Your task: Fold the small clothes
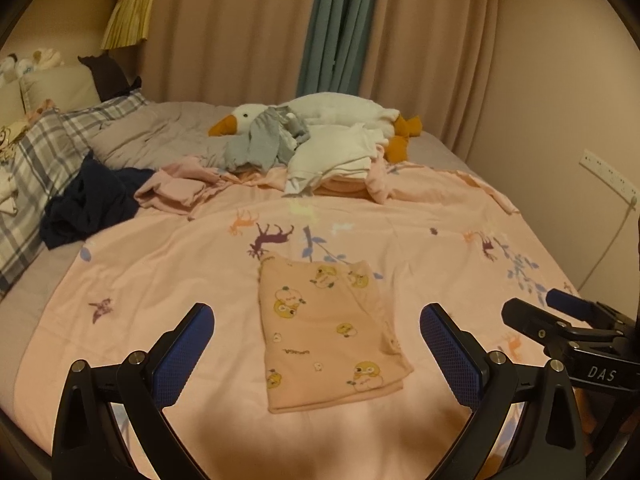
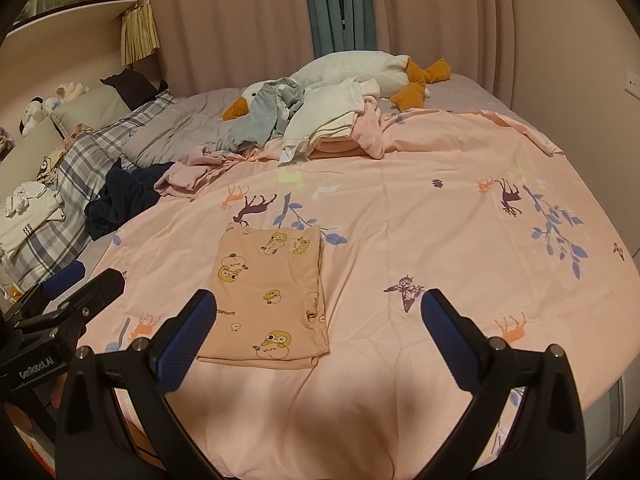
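Peach cotton, printed with yellow cartoon ducks: small garment, lying as a flat folded rectangle on the pink bedspread, dead ahead at 12 o'clock of the left gripper and toward 11 o'clock of the right gripper. Both sets of jaws spread wide, gripping nothing, hovering short of the cloth and apart from it. Right gripper visible at 3 o'clock in the left view; left gripper at 9 o'clock in the right view.

Judged state: fold apparently complete or nearly so, with doubled layers showing along the garment's right edge.

Likely faults from here:
- Pinching only the top layer at the doubled edge, so that the stack peels open on lifting.
- Catching the bedspread together with the garment, both being soft, thin and close in colour.
- Uneven lifting by the two grippers, skewing the rectangle.
- Dragging across the bedspread instead of lifting clear, rumpling the lower hem.

Unfolded pile at 12 o'clock far, heaped against a plush goose; grey, white and pink pieces tangled, so risk of drawing out two at once. Dark navy garment at 10 o'clock beside a plaid pillow.

Containers: none visible; no basket, box or drawer in either view.
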